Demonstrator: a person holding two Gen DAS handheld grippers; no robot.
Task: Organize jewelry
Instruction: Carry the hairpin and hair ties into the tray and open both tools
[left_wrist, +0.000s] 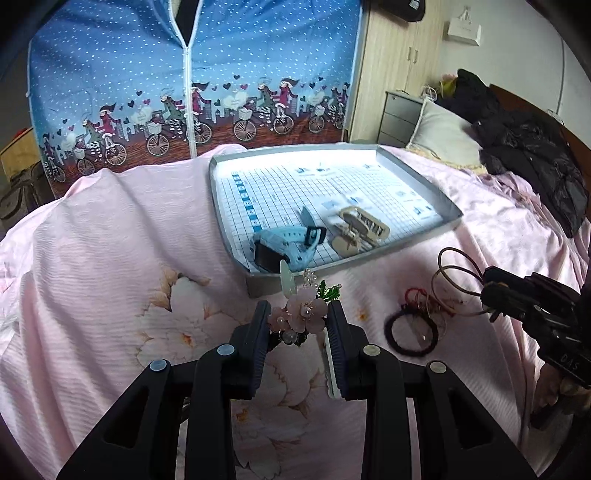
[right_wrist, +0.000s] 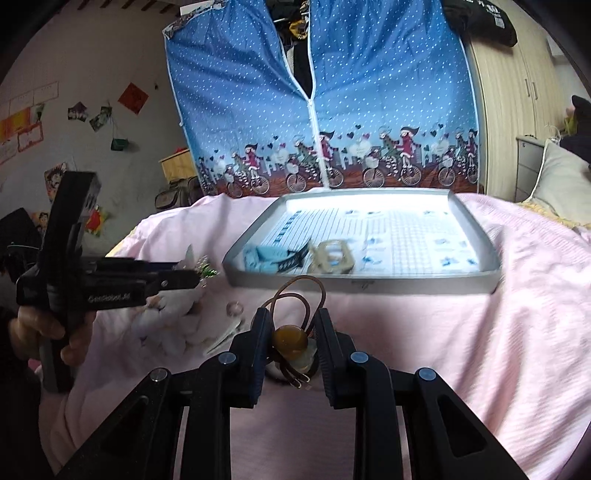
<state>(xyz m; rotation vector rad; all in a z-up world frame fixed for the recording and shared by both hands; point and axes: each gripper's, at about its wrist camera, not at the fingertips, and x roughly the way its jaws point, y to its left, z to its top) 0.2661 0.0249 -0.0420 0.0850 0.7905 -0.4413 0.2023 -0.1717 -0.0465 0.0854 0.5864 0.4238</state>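
Left gripper has its jaws closed in on a pink flower hair clip with pearls and a green leaf, holding it just above the pink floral bedsheet, near the front edge of the grey tray. Right gripper has its jaws pinched on a brown hair tie with an amber bead; the loops stick out ahead of the fingers, close to the tray's front wall. In the tray, on a grid-printed liner: a light blue watch and a beige hair claw, side by side at the near end. Still on the sheet, right of the flower clip: a black hair tie and a red cord tangle. A hand grips the left tool's handle. Blue polka-dot wardrobe cover stands behind the bed.
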